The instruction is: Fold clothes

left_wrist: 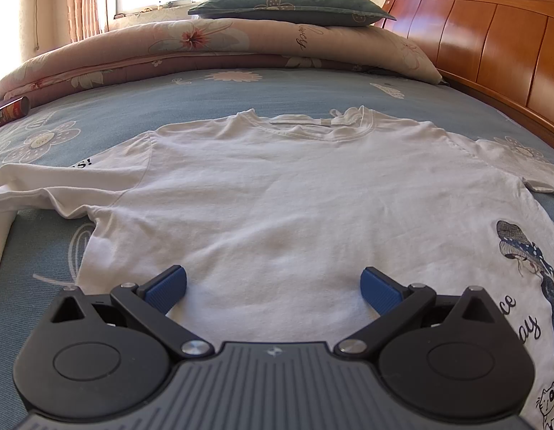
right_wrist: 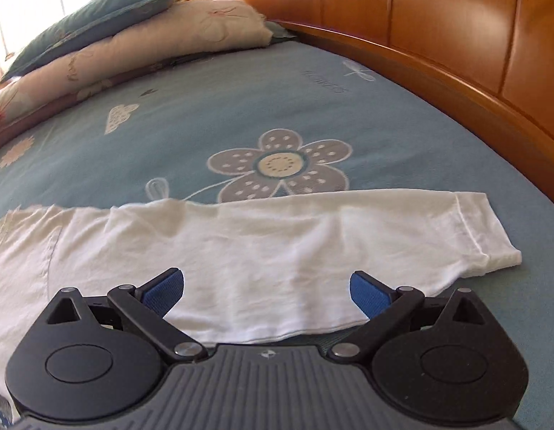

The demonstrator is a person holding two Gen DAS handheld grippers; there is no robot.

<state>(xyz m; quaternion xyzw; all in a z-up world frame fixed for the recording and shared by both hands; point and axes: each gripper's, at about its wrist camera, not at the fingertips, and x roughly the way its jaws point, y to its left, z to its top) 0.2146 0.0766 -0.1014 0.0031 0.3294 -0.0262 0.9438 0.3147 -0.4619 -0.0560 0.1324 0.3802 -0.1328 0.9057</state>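
Here the white T-shirt point(left_wrist: 277, 186) lies flat, collar toward the quilt point(left_wrist: 205, 50), both tools spread wide.

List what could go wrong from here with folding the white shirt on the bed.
1. The open right gripper hangs over the white cotton T-shirt's right sleeve; a deep pinch might also catch the blue flowered bedsheet.
2. The left sleeve lies bunched, so a fold there would likely trap creases.
3. The open left gripper sits mid-body, not at an edge, which may give a lopsided fold.
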